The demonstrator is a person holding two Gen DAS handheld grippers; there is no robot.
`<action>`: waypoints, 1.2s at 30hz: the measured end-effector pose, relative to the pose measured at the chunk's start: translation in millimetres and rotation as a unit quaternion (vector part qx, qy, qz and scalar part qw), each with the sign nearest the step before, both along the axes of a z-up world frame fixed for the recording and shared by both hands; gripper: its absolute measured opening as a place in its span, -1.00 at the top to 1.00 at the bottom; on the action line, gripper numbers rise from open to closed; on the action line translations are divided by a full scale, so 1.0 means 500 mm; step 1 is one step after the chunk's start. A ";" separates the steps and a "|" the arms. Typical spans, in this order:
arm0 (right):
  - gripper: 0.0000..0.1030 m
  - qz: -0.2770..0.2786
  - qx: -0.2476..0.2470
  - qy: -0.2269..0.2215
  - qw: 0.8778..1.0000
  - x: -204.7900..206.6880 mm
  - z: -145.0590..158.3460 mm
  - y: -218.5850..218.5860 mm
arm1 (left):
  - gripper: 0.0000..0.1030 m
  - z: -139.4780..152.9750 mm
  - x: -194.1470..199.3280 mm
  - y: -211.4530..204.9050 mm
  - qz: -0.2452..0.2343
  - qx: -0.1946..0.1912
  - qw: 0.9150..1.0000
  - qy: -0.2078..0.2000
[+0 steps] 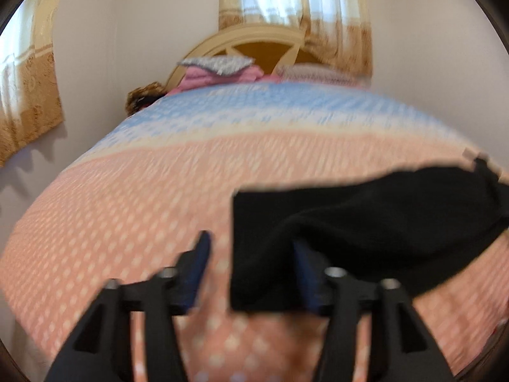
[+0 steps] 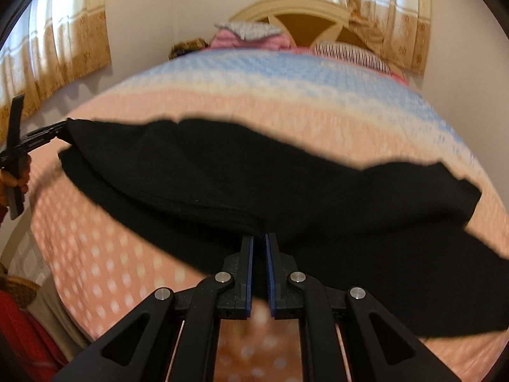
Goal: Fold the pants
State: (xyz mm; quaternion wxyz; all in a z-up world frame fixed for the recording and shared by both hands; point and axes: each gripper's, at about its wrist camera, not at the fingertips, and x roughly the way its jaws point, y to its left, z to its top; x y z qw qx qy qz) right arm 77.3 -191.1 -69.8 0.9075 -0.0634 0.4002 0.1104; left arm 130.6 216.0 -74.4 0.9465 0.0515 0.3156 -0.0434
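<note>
Black pants (image 2: 254, 187); peach-and-blue dotted bedspread (image 1: 143, 197).

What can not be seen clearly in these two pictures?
- Left wrist view: motion blur smears the bedspread; the black pants cover part of the left tool.
- Right wrist view: the pants run past the right edge and hide the right tool fingertips.

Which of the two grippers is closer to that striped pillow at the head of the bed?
Neither clearly. Both the left gripper and the right gripper are at the foot end on the black pants, far across the bed from the striped pillow.
</note>
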 end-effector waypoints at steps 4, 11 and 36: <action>0.85 -0.011 0.007 0.002 1.000 -0.009 -0.013 -0.007 | -0.50 -0.020 -0.032 0.030 0.019 0.023 0.999 0.017; 0.84 -0.006 0.052 -0.001 0.999 -0.032 0.050 -0.003 | -0.52 0.005 -0.068 0.110 0.076 -0.065 0.992 0.071; -0.48 -0.262 0.161 0.042 0.951 0.108 -0.004 -0.042 | -0.66 0.017 0.015 -0.035 0.024 -0.301 0.949 0.094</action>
